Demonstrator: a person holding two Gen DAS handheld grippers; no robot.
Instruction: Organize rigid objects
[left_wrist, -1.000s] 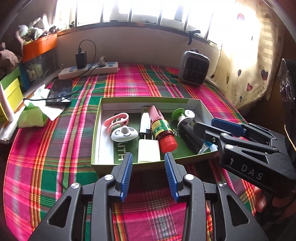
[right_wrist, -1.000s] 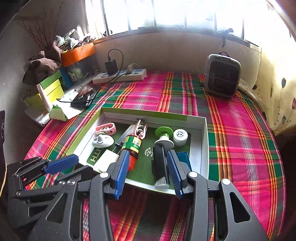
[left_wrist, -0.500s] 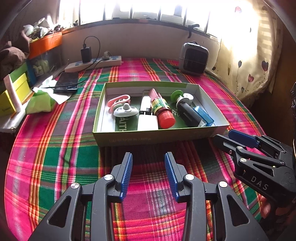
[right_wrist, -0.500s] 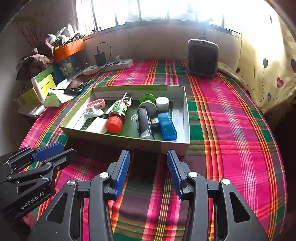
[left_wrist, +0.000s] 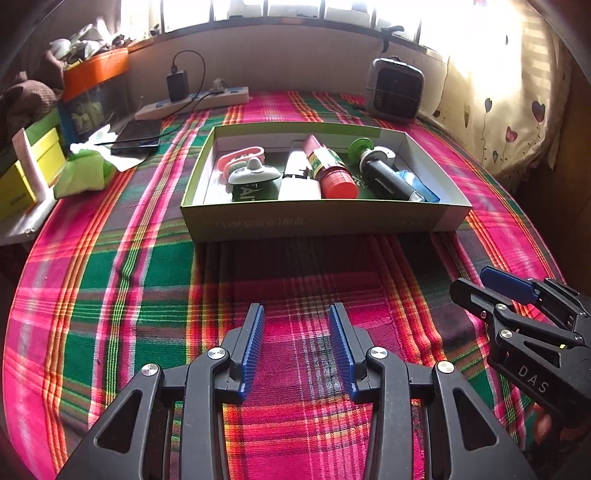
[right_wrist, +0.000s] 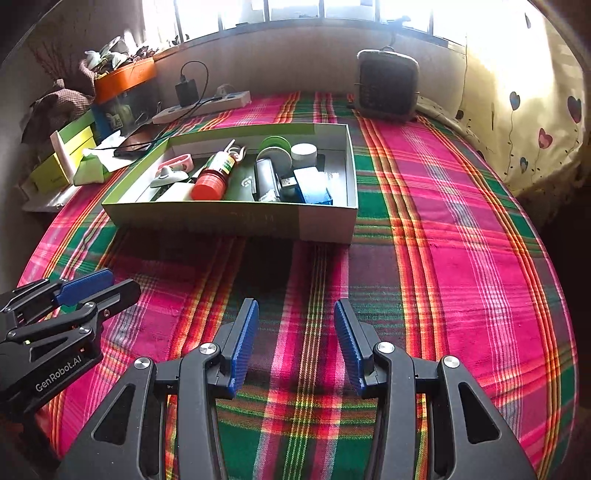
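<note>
A pink, green and orange plaid cloth (left_wrist: 110, 280) covers the whole bench, and on it, straight ahead of both tongs and well apart from them, sits the shallow green cardboard box with a white lining (left_wrist: 321, 221), its long axis running left to right across the view.

The left tongs (left_wrist: 295, 347) hang low over bare cloth with their blue ribbed pads parted and nothing between them. The right tongs (right_wrist: 295, 343) are spread just as wide and equally empty. From the left view the box lies dead ahead; from the right view it sits ahead and to the left, so I judge the left tongs slightly better lined up with it.

Every loose item I can see is already inside the box: a black cylindrical device (left_wrist: 388, 177), a bottle with a red cap (left_wrist: 332, 173), a white rectangular charger block (left_wrist: 299, 186), a blue flat case (right_wrist: 314, 186), a pink looped clip (left_wrist: 240, 155) and a small white round lid (right_wrist: 303, 152). The sorting looks finished to me.
</note>
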